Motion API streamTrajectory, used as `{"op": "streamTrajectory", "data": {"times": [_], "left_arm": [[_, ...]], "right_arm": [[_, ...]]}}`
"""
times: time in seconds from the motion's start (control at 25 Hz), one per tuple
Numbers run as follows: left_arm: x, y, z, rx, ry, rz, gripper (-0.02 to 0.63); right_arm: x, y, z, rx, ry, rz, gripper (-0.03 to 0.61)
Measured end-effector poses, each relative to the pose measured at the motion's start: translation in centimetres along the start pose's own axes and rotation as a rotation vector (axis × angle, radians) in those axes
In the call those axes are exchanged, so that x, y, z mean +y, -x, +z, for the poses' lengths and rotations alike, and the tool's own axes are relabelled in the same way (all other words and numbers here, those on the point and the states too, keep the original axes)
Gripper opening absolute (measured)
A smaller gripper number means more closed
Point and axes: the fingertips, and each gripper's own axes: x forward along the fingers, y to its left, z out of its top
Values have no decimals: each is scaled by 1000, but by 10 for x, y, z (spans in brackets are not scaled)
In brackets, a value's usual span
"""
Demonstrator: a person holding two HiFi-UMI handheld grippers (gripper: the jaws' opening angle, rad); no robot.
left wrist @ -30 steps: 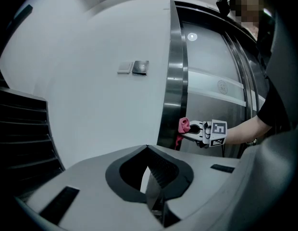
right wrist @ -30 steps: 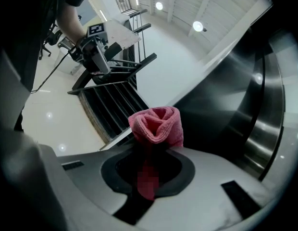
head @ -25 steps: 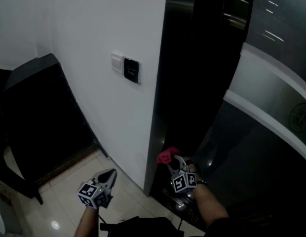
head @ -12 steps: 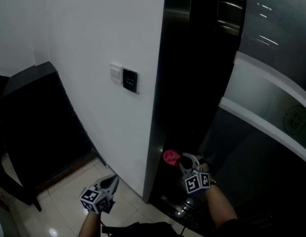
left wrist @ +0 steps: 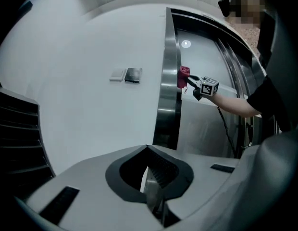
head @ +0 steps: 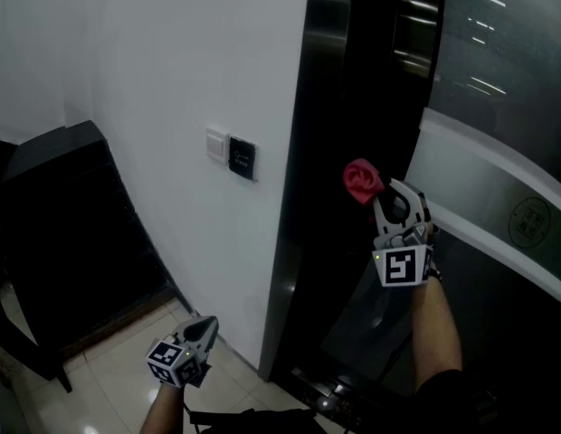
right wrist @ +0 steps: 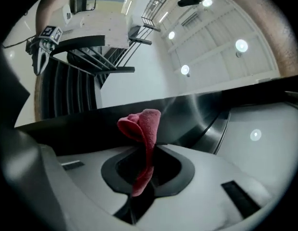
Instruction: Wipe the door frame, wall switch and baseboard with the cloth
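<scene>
My right gripper (head: 382,197) is raised against the dark metal door frame (head: 303,197) and is shut on a red cloth (head: 362,179). The cloth bunches above the jaws and touches the frame's inner face. In the right gripper view the cloth (right wrist: 142,129) stands up from the closed jaws of the right gripper (right wrist: 139,172) in front of the dark frame (right wrist: 187,114). A white wall switch (head: 217,145) and a black panel (head: 242,156) sit on the white wall left of the frame. My left gripper (head: 203,328) hangs low by the wall, shut and empty. In its own view the left gripper (left wrist: 149,177) holds nothing.
A dark slatted cabinet (head: 72,233) stands against the wall at the left. Right of the frame is a dark glass panel with a white band (head: 498,197). Pale floor tiles (head: 118,369) and a metal threshold (head: 330,391) lie below.
My right gripper has risen with the red cloth along the door frame, from near the floor to about switch height. The left gripper has hardly moved.
</scene>
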Motion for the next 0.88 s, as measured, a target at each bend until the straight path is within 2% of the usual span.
{"op": "streamTrajectory", "data": {"times": [0.08, 0.16, 0.36, 0.48, 0.64, 0.88], "left_arm": [[1, 1, 3, -6, -1, 3, -9], [1, 2, 5, -11, -3, 6, -9], [8, 8, 3, -8, -6, 31, -9], [13, 10, -2, -1, -1, 47, -9], [13, 14, -10, 12, 6, 61, -9], [16, 18, -11, 23, 1, 79, -9]], "right_arm": [[-15, -10, 14, -35, 15, -28, 49], [-23, -18, 16, -21, 55, -39, 49], [-38, -40, -18, 50, 105, -80, 49], [-24, -54, -38, 99, 116, -33, 49], [20, -56, -52, 113, 159, 66, 49], [38, -52, -59, 111, 168, 87, 49]]}}
